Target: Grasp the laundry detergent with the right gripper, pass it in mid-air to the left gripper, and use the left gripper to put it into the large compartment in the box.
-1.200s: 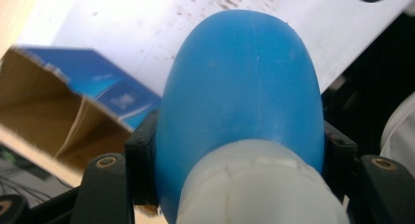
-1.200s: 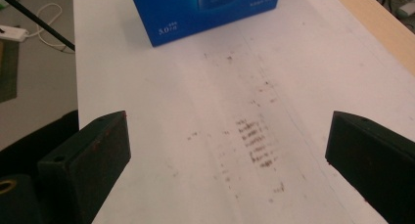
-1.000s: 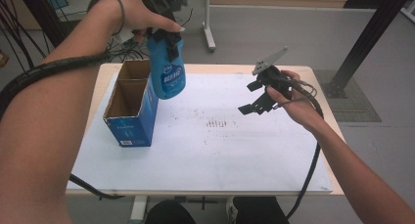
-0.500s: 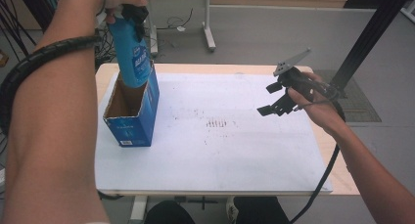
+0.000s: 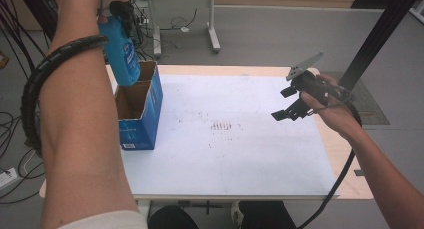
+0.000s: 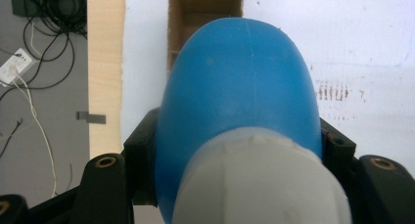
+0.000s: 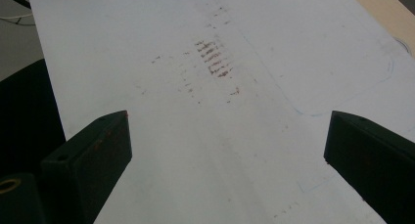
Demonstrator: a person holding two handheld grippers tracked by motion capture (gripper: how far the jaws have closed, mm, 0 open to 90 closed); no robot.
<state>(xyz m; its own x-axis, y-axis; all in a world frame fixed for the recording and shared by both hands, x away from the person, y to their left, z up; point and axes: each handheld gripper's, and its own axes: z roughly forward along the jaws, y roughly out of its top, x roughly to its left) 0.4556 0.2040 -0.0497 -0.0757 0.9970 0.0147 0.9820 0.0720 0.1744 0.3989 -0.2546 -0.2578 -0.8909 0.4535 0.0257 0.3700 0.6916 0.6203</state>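
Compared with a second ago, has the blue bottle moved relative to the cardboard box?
Yes. The blue bottle, clamped in the left gripper, has shifted left and up in the high view, from the right side of the cardboard box to above its back left corner.

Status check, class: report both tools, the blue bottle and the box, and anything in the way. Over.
Left tool shut on blue bottle, held above the open cardboard box. Right tool open, empty, over the white sheet. Box mouth clear. Over.
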